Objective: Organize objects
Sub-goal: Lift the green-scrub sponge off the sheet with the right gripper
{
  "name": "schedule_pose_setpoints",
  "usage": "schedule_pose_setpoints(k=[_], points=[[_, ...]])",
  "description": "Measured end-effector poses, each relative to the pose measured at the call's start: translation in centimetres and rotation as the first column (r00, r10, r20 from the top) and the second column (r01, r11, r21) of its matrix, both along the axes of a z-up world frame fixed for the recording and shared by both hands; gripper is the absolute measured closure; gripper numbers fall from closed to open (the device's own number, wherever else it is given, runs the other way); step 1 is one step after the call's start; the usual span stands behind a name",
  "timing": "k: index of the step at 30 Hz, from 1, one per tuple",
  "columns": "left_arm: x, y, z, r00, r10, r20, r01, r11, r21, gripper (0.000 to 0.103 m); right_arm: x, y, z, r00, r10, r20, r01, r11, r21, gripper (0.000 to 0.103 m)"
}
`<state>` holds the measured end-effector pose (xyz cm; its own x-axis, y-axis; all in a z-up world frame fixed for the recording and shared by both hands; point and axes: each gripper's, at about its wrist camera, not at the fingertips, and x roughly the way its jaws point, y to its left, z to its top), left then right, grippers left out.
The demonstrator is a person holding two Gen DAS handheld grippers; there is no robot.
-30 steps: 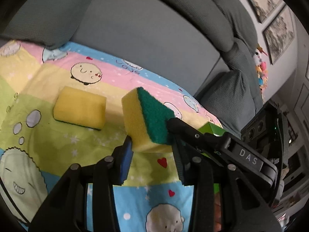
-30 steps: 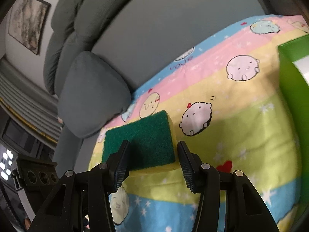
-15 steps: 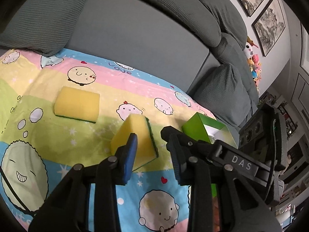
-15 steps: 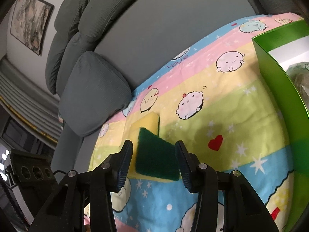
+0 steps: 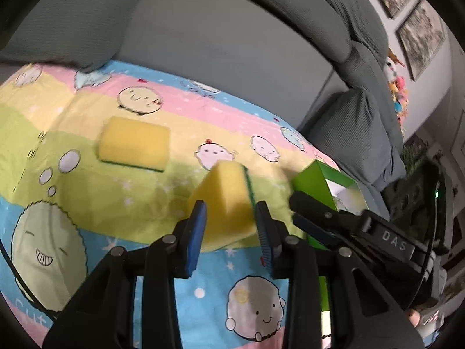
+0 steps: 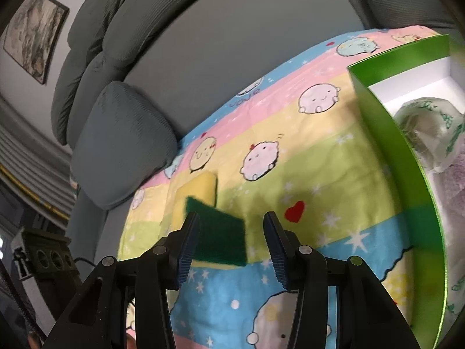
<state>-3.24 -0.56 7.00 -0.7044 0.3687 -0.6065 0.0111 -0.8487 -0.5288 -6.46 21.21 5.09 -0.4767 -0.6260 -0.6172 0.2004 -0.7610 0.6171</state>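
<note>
My left gripper [image 5: 231, 226] is shut on a yellow sponge with a green scrub face [image 5: 226, 200] and holds it above the cartoon blanket [image 5: 87, 203]. The same sponge shows green side up in the right wrist view [image 6: 218, 235], between the fingers of my right gripper [image 6: 231, 245], which is open and does not grip it. A second yellow sponge lies flat on the blanket in the left wrist view [image 5: 133, 147] and shows in the right wrist view [image 6: 197, 192]. A green box [image 6: 386, 145] stands at the right with bagged items inside; it also shows in the left wrist view [image 5: 316, 180].
The blanket covers a grey sofa seat [image 5: 203, 35] with cushions behind [image 6: 122, 142]. The right gripper's body [image 5: 363, 232] crosses the left wrist view next to the box. Framed pictures [image 6: 35, 32] hang on the wall.
The sponge has passed from the right gripper to the left. The right gripper has opened and drawn back towards the green box. The left gripper has closed on the sponge.
</note>
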Motion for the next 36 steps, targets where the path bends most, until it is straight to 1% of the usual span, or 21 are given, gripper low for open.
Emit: schedule_pose_setpoints(k=[3, 6, 8, 11, 12, 14, 17, 22, 27, 29, 36], points=[[0.0, -1.0, -0.3, 0.999, 0.021, 0.025, -0.021, 1.0, 0.013, 0.068, -0.3, 0.1, -0.4, 1.0, -0.01, 0.019, 0.01, 1.0, -0.002, 0.054], [0.0, -1.8, -0.6, 0.999, 0.036, 0.036, -0.037, 0.999, 0.039, 0.067, -0.4, -0.5, -0.5, 0.999, 0.015, 0.031, -0.015, 1.0, -0.001, 0.054], [0.1, -2.0, -0.6, 0.999, 0.038, 0.039, -0.04, 0.998, 0.052, 0.067, -0.4, -1.0, -0.4, 0.999, 0.028, 0.027, -0.029, 1.0, 0.007, 0.054], [0.4, -2.5, -0.5, 0.998, 0.047, 0.038, -0.049, 0.996, 0.075, 0.061, -0.1, -1.6, 0.2, 0.999, 0.051, 0.008, -0.051, 0.999, -0.004, 0.054], [0.3, -2.5, -0.6, 0.998, 0.043, 0.039, -0.047, 0.995, 0.083, 0.061, 0.0, -1.8, 0.3, 0.998, 0.063, 0.003, -0.063, 0.998, -0.005, 0.054], [0.2, -2.2, -0.7, 0.998, 0.033, 0.044, -0.036, 0.996, 0.084, 0.061, -0.1, -2.4, 0.3, 0.996, 0.085, 0.003, -0.085, 0.996, -0.002, 0.05], [0.0, -1.5, -0.9, 0.999, 0.01, 0.051, -0.014, 0.997, 0.073, 0.061, -0.4, -3.3, -0.2, 0.994, 0.106, 0.034, -0.105, 0.994, -0.021, 0.049], [-0.7, 0.0, -1.8, 0.996, -0.034, 0.081, 0.029, 0.998, 0.058, 0.061, -1.1, -3.6, -1.1, 0.987, 0.124, 0.106, -0.115, 0.99, -0.086, 0.049], [-1.3, 0.8, -3.1, 0.991, -0.048, 0.122, 0.044, 0.998, 0.042, 0.061, -1.7, -3.1, -2.1, 0.983, 0.094, 0.156, -0.081, 0.993, -0.086, 0.048], [-1.5, 0.8, -3.5, 0.989, -0.05, 0.136, 0.043, 0.998, 0.052, 0.061, -1.9, -3.0, -2.4, 0.982, 0.087, 0.169, -0.074, 0.994, -0.082, 0.045], [-1.8, 1.3, -4.0, 0.988, -0.065, 0.143, 0.056, 0.996, 0.071, 0.06, -1.9, -3.0, -2.9, 0.978, 0.074, 0.194, -0.067, 0.997, -0.042, 0.045]])
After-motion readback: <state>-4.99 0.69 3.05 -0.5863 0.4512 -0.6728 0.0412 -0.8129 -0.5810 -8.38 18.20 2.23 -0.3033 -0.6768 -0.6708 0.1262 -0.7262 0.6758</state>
